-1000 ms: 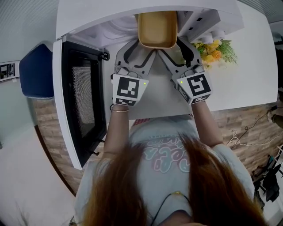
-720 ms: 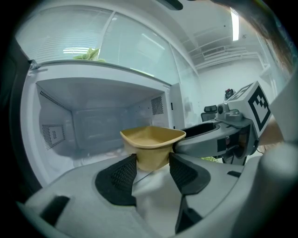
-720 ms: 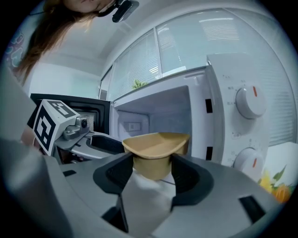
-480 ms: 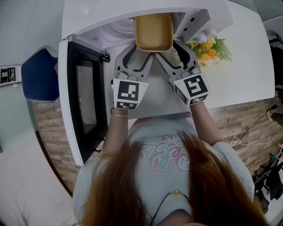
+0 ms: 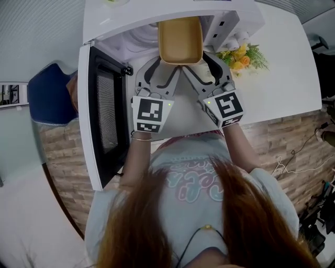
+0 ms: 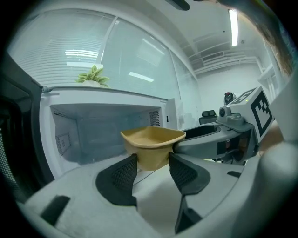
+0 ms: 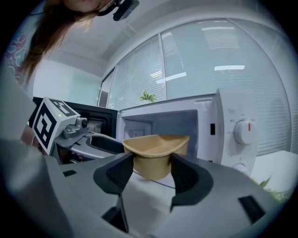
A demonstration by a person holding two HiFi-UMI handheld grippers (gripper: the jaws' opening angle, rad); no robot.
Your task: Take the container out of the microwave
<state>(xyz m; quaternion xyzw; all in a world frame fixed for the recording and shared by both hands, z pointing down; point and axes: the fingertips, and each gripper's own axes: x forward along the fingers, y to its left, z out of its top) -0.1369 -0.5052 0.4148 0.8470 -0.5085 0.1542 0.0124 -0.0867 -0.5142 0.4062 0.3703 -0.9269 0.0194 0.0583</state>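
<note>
A tan, square-rimmed container (image 5: 180, 41) hangs at the mouth of the open white microwave (image 5: 157, 13), held from two sides. My left gripper (image 5: 166, 67) is shut on its lower left part and my right gripper (image 5: 197, 67) on its lower right. In the left gripper view the container (image 6: 152, 144) sits between the dark pads of the left gripper (image 6: 153, 168), which press its sides, with the cavity (image 6: 88, 130) behind. In the right gripper view the container (image 7: 156, 149) is pinched the same way by the right gripper (image 7: 152, 173).
The microwave door (image 5: 104, 115) stands open at the left, close to my left arm. Yellow flowers (image 5: 243, 56) stand on the white table (image 5: 282, 78) at the right. The control dials (image 7: 245, 131) are right of the cavity. A blue chair (image 5: 49, 97) is far left.
Both grippers, still closed on the container, have raised it a little and drawn it slightly out of the cavity toward the person.
</note>
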